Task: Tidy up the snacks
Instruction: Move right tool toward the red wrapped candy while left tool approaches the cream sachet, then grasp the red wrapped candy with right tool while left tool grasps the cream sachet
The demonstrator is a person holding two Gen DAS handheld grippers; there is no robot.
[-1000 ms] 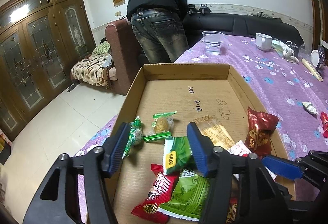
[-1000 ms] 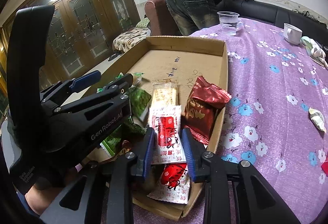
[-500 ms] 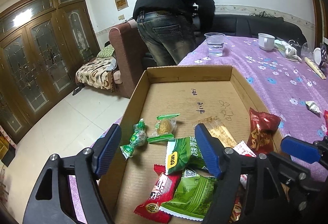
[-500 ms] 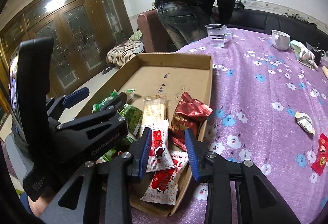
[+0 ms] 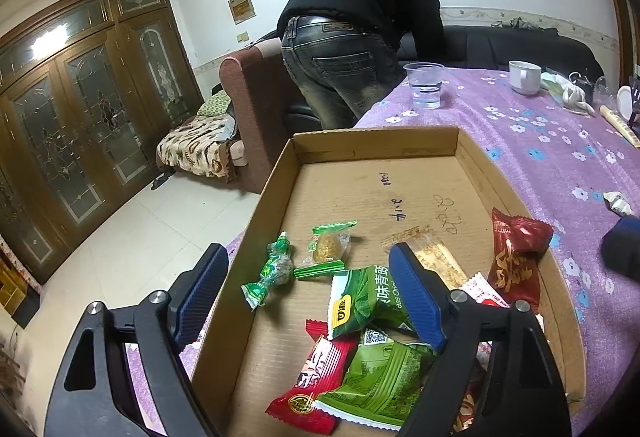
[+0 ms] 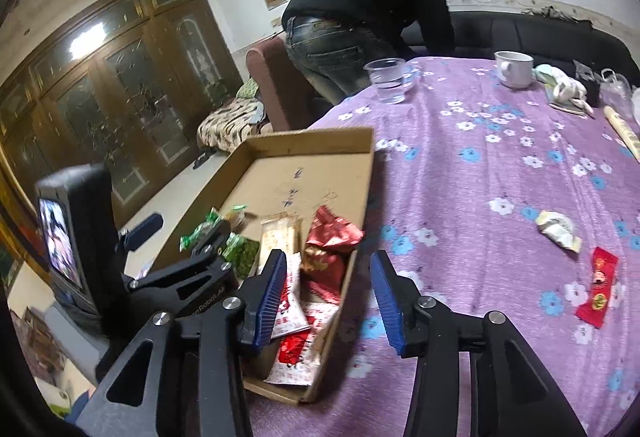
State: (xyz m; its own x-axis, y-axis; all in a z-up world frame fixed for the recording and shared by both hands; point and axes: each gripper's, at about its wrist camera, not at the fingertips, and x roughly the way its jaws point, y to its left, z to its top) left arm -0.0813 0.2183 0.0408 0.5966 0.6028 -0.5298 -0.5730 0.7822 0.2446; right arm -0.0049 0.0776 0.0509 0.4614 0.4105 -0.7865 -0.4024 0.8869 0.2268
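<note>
Two blue-padded grippers, both empty: the left gripper [image 5: 308, 293] sits low over the near end of the shallow brown cardboard tray [image 5: 376, 141], its jaws spread wide and just been opening, nothing pressed between the pads; the right gripper [image 6: 328, 301] has jaws part-way apart, also just been opening, straddling the tray's right wall with nothing gripped. Looks like both have let go of a snack, so this reads as a between-picks moment. Snacks already collected bunch at the tray's near end, likely because that's the easy reach: a red foil packet [image 5: 312, 377] overlapped by a green pea-snack bag [image 5: 380, 377], a second green bag [image 5: 368, 301] behind it, then a green twist-wrapped candy [image 5: 272, 273] and a small clear-and-green wrapped ball sweet [image 5: 326, 247], a clear-wrapped beige bar [image 5: 432, 257], and a dark red crinkled pouch [image 5: 516, 253] leaning on the right wall. Far half of the tray is bare. Still out on the purple flowered tablecloth [image 6: 500, 157]: a flat red sachet [image 6: 598, 287] and a crumpled pale wrapper [image 6: 558, 229], well apart from the tray, probably next for the right side. Beyond: a clear plastic cup [image 6: 388, 81] and a white mug [image 6: 514, 69].
</note>
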